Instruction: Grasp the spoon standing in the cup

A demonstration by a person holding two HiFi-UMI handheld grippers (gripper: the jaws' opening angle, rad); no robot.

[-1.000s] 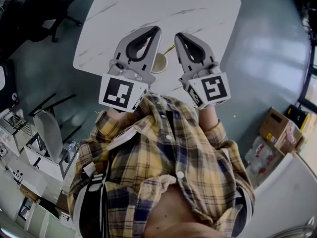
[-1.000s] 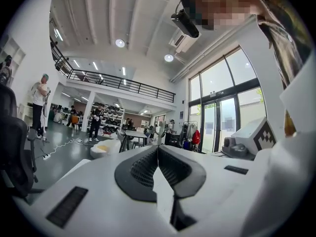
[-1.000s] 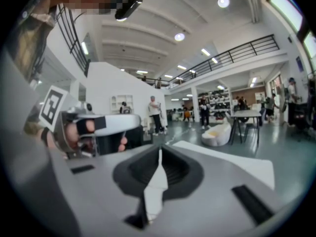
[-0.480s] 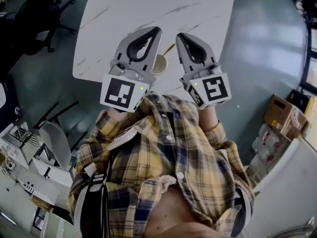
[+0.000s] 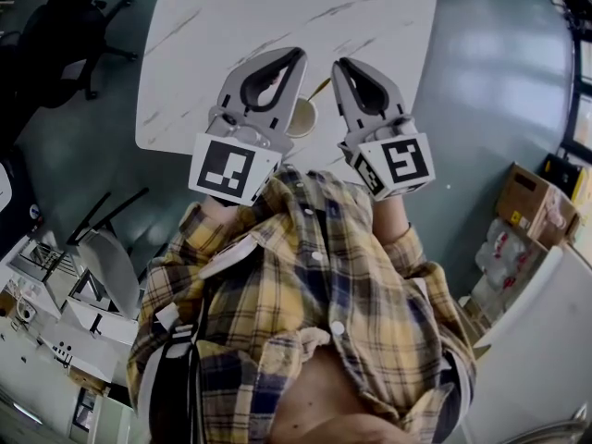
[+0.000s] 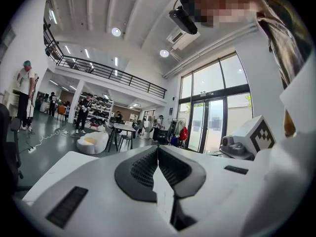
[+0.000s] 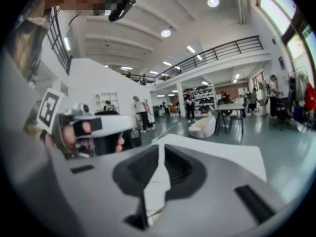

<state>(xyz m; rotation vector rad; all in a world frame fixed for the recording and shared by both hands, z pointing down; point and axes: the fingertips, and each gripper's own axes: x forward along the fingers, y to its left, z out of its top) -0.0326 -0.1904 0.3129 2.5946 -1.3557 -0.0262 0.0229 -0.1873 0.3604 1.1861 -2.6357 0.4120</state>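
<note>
In the head view a beige cup (image 5: pixel 303 119) stands near the front edge of the white marble table (image 5: pixel 231 26). A thin yellowish spoon (image 5: pixel 320 88) leans out of it toward the far right. Both grey grippers hover above the cup, tips pointing away from me. My left gripper (image 5: pixel 297 55) partly hides the cup's left side, and my right gripper (image 5: pixel 340 64) is just right of the spoon. Both have their jaws together with nothing between them. In the left gripper view (image 6: pixel 158 147) and the right gripper view (image 7: pixel 160 145) the tips meet and neither the cup nor the spoon shows.
A black office chair (image 5: pixel 65 26) stands left of the table. Cardboard boxes (image 5: pixel 527 206) sit on the floor at the right, and white racks and a chair (image 5: pixel 88 257) at the lower left. My plaid shirt (image 5: pixel 305 322) fills the lower middle.
Both grippers sit slightly higher and further forward than a second ago, still side by side over the cup. Their jaws have stayed together.
</note>
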